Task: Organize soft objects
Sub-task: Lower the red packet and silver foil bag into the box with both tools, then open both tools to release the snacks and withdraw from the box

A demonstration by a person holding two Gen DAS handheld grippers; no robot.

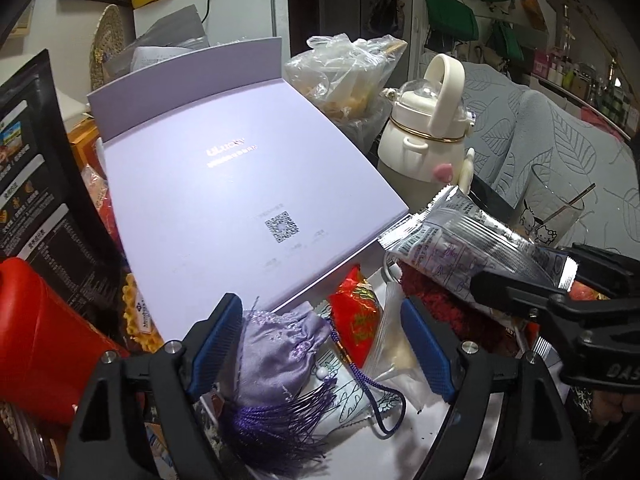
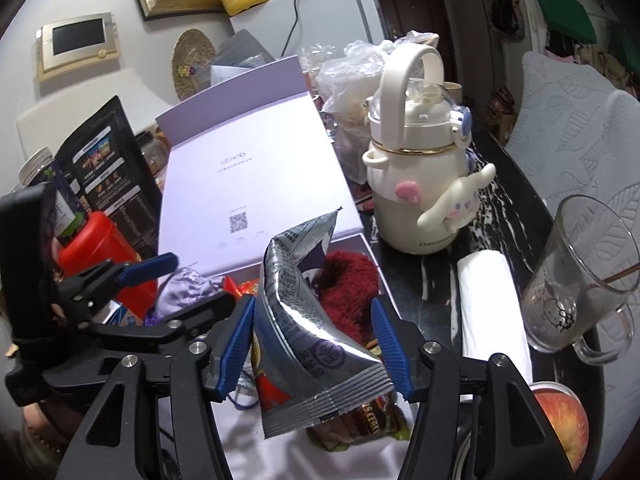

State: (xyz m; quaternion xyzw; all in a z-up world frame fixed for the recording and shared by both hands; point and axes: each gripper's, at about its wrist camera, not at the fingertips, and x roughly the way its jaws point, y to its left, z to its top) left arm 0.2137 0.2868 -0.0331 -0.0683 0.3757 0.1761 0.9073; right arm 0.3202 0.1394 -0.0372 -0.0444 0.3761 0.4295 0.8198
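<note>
From the left wrist view, the left gripper (image 1: 322, 344) stands wide over the open lavender box (image 1: 224, 168), its blue pads apart, with the lilac drawstring pouch (image 1: 276, 344) lying between them against the left pad, pressed by neither. The pouch rests on the box's white floor beside a red foil packet (image 1: 354, 320) and a clear zip bag (image 1: 394, 354), its purple tassel (image 1: 280, 428) spread toward the camera. This reads as a drop-off step: the pouch looks already set down, so the next move for this hand is likely a clean lift clear of the tassel and cord. Room is tight: the raised lid stands just ahead, a red canister (image 1: 44, 340) crowds the left, and the right gripper (image 1: 568, 280) sits close on the right. From the right wrist view, the right gripper (image 2: 314, 344) has its jaws partly spread around a silver snack packet (image 2: 316, 328) that stands on end; the left pad touches it, the right pad stands clear, so it appears loosely released rather than clamped. The packet stands over the box's interior, in front of a red fuzzy item (image 2: 348, 280). It may topple. The white bottle (image 2: 416, 184), folded towel (image 2: 492, 320) and glass mug (image 2: 580, 280) line the right edge, leaving open room mainly upward and back.
</note>
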